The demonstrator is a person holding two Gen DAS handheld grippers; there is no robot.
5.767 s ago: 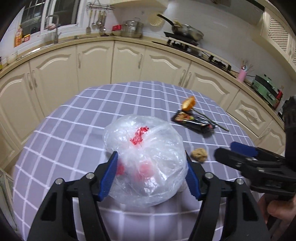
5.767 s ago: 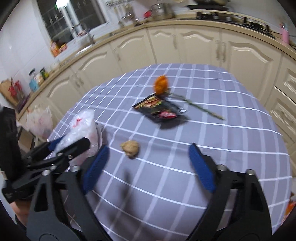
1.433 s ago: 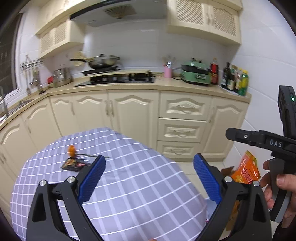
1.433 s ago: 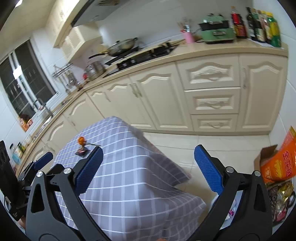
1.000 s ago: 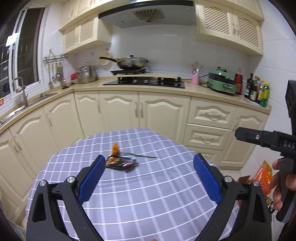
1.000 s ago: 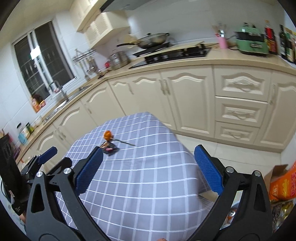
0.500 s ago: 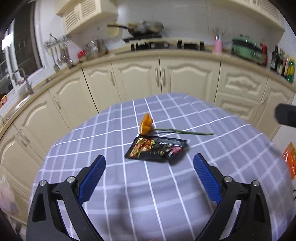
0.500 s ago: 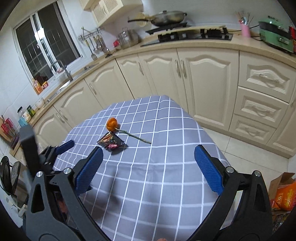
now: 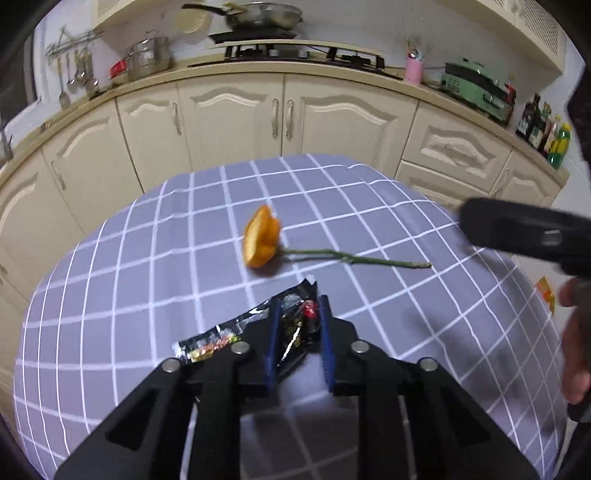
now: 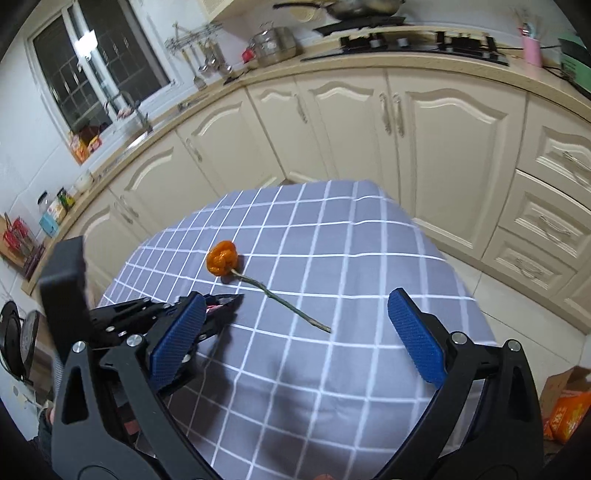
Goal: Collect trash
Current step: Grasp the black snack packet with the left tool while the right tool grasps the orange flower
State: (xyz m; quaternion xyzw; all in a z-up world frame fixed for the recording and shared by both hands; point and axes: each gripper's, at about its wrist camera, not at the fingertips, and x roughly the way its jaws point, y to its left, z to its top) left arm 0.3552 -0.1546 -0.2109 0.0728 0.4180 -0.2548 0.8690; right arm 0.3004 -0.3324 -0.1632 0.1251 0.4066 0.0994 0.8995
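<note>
My left gripper [image 9: 297, 306] is shut on a black snack wrapper [image 9: 236, 332] that lies on the grey checked tablecloth [image 9: 147, 266]. Its right end sits between the blue pads. An orange flower [image 9: 260, 236] with a long green stem [image 9: 354, 260] lies just beyond it. In the right wrist view the left gripper [image 10: 218, 302] holds the wrapper [image 10: 221, 301] at the left, and the flower [image 10: 221, 257] lies past it. My right gripper [image 10: 295, 325] is open and empty above the table's near side.
Cream kitchen cabinets [image 9: 229, 114] curve behind the table. The counter holds a stove with a pan [image 9: 266, 18], pots and a green appliance [image 9: 476, 85]. An orange bag in a cardboard box [image 10: 569, 402] stands on the floor at the right.
The left gripper has come down to the table and closed on the snack wrapper. The right gripper has moved closer to the table and stays open.
</note>
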